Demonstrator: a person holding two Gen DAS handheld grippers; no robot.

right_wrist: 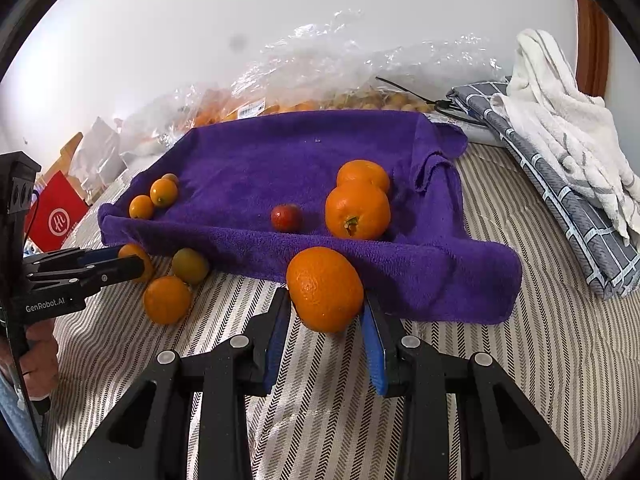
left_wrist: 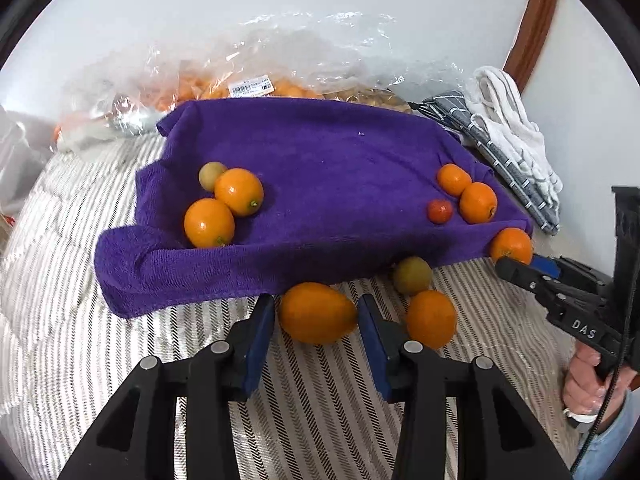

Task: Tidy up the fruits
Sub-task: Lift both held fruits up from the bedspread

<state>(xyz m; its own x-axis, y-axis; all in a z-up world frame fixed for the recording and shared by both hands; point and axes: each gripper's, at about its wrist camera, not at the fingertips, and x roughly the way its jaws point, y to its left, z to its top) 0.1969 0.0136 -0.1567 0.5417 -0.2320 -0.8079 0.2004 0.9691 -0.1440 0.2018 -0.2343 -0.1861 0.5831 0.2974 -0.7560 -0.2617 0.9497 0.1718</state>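
A purple towel [left_wrist: 312,184] lies on the striped bed cover and holds two groups of small oranges, a green fruit [left_wrist: 212,175] and a small red fruit [left_wrist: 439,211]. My left gripper [left_wrist: 316,312] is closed around an orange fruit [left_wrist: 316,313] at the towel's front edge. Beside it lie another orange [left_wrist: 431,318] and a green fruit [left_wrist: 412,276]. My right gripper [right_wrist: 325,300] is closed around an orange [right_wrist: 325,289] in front of the towel; it also shows in the left wrist view [left_wrist: 512,246]. The towel also shows in the right wrist view [right_wrist: 304,168].
Clear plastic bags of fruit [left_wrist: 256,84] lie behind the towel against the white wall. A folded grey checked cloth [right_wrist: 560,184] and a white towel [right_wrist: 568,128] lie at the right. A red packet [right_wrist: 58,216] sits at the left.
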